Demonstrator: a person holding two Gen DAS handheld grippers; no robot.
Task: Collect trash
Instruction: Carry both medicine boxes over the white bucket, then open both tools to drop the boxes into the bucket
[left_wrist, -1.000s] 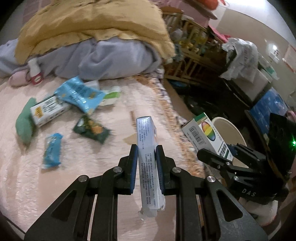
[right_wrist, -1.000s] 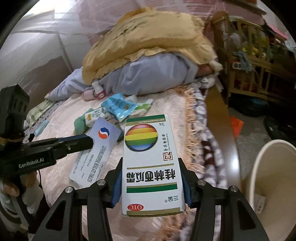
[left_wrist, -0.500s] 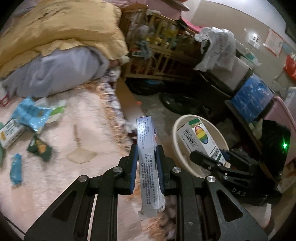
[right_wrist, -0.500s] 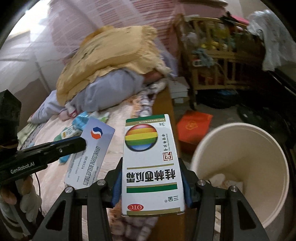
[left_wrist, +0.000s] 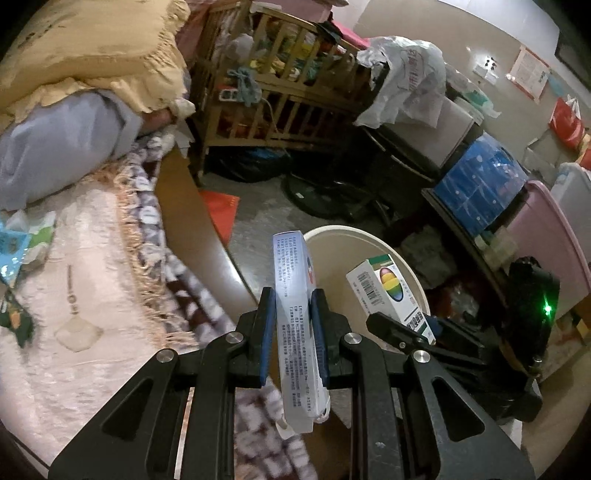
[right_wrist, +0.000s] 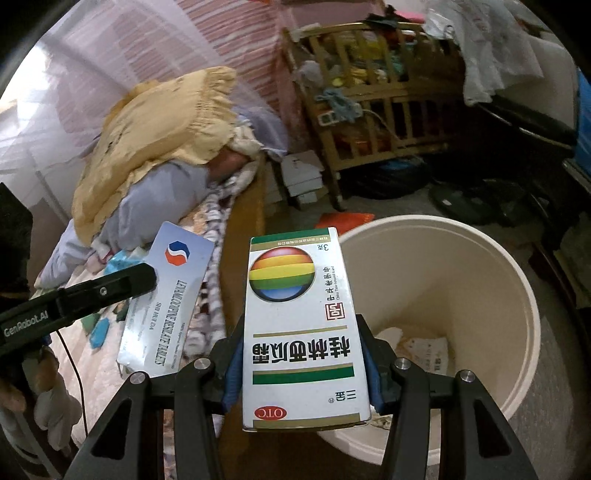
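Carry-to-bin step. Right gripper (right_wrist: 301, 373) clamped on rainbow-logo box (right_wrist: 301, 325), marked "OTC", Chinese print; cream bin (right_wrist: 517, 295) just beyond and right of its fingers. Left gripper (left_wrist: 293, 328) pinching slim tablet box (left_wrist: 295, 317) edge-on, bin past its fingertips; "TABLETS" readable from the right view. Next: get each box over the bin mouth, then part the jaws. "GenRobot.AI" on left gripper body

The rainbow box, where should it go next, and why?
Probably a little further out over the cream bin, then let go. The right tool grips the rainbow box beside the bin's near rim, not clearly above the opening. The bin is open, with paper scraps at the bottom.
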